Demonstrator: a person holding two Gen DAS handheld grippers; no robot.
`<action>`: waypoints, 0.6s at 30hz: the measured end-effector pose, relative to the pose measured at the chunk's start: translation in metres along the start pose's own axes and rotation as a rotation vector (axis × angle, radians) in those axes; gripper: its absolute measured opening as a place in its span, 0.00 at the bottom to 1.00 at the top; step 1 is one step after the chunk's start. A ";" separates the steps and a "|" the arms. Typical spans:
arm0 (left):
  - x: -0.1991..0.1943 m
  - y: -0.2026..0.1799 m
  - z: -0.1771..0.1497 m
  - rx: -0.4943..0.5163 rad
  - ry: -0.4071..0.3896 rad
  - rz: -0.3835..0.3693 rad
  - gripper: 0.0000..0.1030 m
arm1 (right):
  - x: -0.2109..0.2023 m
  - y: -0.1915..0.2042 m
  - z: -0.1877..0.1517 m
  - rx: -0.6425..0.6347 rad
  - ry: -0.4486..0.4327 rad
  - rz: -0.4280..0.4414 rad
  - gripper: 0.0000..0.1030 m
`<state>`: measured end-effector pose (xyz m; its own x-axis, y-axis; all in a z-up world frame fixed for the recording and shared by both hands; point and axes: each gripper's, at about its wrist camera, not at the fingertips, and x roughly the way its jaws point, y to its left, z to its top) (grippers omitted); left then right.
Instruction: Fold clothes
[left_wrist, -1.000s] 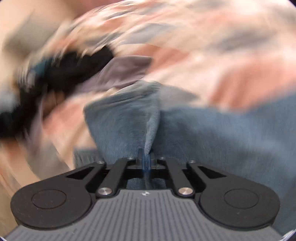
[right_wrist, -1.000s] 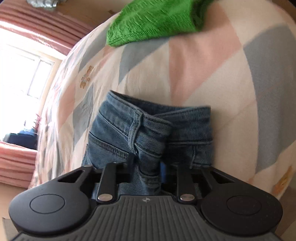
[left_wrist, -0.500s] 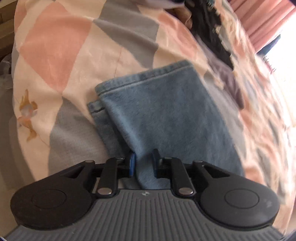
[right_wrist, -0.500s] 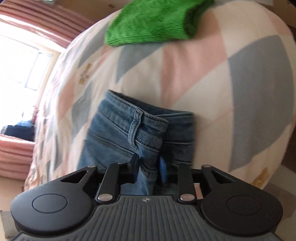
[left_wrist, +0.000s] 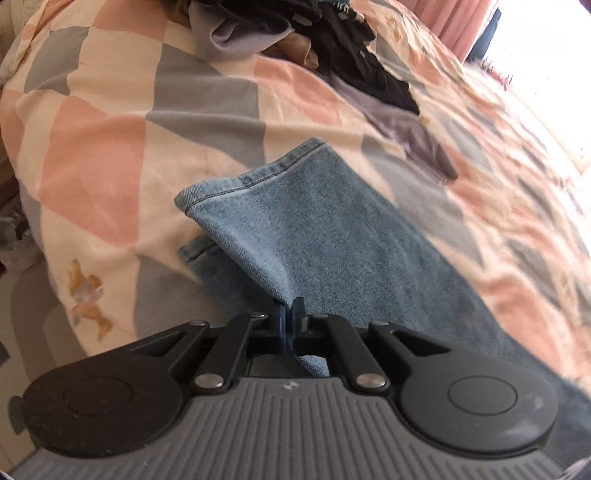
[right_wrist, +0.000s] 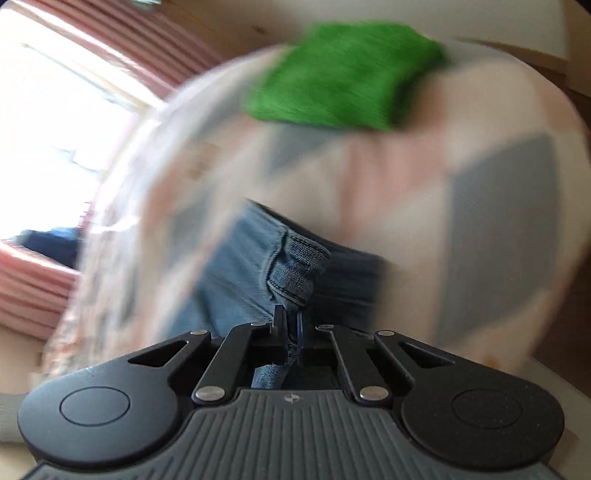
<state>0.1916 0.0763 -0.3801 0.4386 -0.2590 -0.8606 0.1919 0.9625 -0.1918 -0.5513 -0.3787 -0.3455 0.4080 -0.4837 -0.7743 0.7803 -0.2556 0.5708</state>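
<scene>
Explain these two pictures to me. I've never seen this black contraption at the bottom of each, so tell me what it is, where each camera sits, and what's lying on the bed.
Each black contraption is a hand-held two-finger gripper; a person carries one in each hand. A wide-angle camera on each looks forward along its fingers, so both pictures look bent.

The left camera shows the left gripper shut on the hem end of a pair of jeans, lifting one layer. Beyond lies a pile of dark clothes on the checked quilt.

The right camera, blurred by motion, shows the right gripper shut on the jeans' waistband. A folded green garment lies farther up the bed, a bright window to the left.
</scene>
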 end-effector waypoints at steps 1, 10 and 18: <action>0.001 0.000 -0.004 0.011 0.006 0.013 0.01 | 0.008 -0.008 -0.002 0.002 0.015 -0.021 0.03; 0.018 -0.001 -0.009 0.042 0.033 0.009 0.05 | 0.023 -0.022 -0.009 0.049 0.024 -0.033 0.38; 0.019 0.007 -0.010 0.021 0.025 -0.040 0.10 | 0.021 -0.017 -0.014 0.051 0.033 -0.055 0.41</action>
<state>0.1927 0.0792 -0.4020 0.4083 -0.2947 -0.8640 0.2277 0.9494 -0.2162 -0.5489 -0.3732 -0.3753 0.3814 -0.4403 -0.8128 0.7769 -0.3239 0.5400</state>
